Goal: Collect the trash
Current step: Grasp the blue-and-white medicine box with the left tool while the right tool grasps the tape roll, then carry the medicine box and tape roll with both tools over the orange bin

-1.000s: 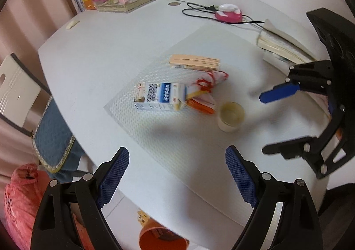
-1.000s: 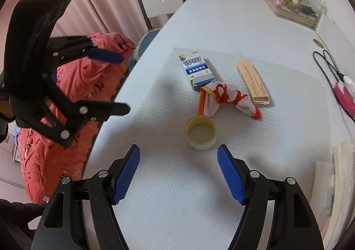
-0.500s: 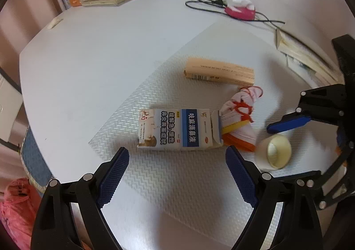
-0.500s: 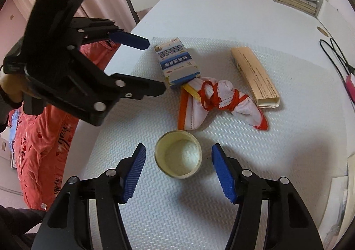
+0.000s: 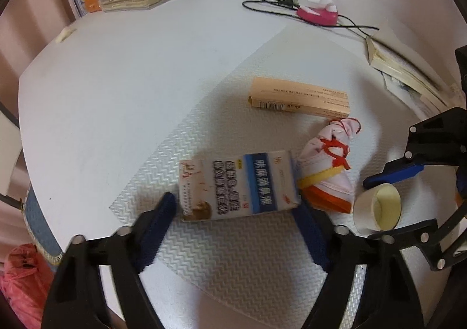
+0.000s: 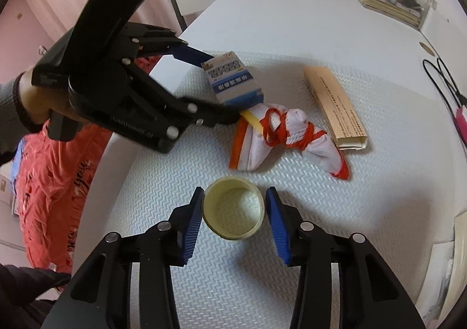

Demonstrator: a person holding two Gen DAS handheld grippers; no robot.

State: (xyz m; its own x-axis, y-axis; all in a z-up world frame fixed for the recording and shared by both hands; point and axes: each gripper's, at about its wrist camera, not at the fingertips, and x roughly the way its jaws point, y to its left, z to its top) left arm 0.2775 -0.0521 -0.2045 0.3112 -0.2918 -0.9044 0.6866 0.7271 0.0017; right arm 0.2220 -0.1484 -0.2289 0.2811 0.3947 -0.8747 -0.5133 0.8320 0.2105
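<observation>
Right gripper (image 6: 233, 216), unclenched, straddles the small cup (image 6: 233, 208) while left gripper (image 5: 236, 218), also spread, brackets the medicine box (image 5: 238, 186) across its long axis

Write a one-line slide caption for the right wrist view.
Right tool brackets the small yellow cup on the textured mat; left tool straddles the blue-and-white box.

Blurring in the left wrist view: blue pads of the left gripper (image 5: 236, 209) and small print on the blue-and-white cardboard box (image 5: 239, 184). Hiding behind the left gripper's black frame in the right wrist view: that box's near corner (image 6: 233, 82). Running off the right edge: stacked paper books (image 5: 408, 66), black cable (image 6: 443, 78), pink device (image 6: 461, 120).
</observation>
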